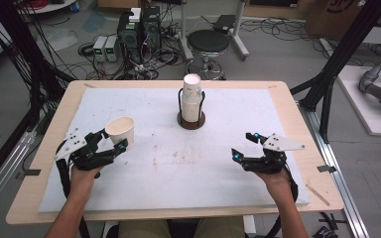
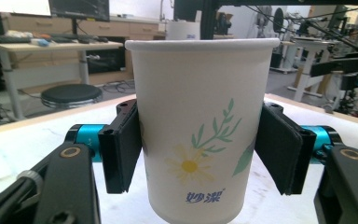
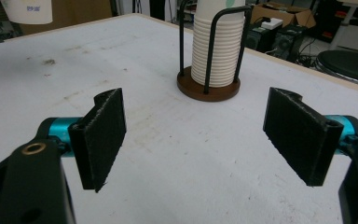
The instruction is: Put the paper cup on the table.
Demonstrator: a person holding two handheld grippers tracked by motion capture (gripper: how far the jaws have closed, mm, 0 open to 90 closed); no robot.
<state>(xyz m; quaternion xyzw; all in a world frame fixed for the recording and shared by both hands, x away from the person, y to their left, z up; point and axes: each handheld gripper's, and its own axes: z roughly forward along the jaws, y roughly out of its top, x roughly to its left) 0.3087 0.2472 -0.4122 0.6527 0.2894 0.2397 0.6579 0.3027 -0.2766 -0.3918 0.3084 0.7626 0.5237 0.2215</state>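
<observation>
Left claw [image 2: 200,154] around smooth tapered paper cup [image 2: 200,130]; right claw [image 3: 200,140] wide.

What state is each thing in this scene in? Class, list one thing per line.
Paper cup: upright, held between the left gripper's jaws.
Left gripper: shut on the paper cup.
Right gripper: open, holding nothing.
Cup stack: upright in its holder.
Holder: standing on the table.

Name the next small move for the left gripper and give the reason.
Probably carry the paper cup toward the stack of cups in its holder. The left gripper grips the cup upright with a pad on each side, the cup appears clear of the table, and the right gripper hangs open, holding nothing.
</observation>
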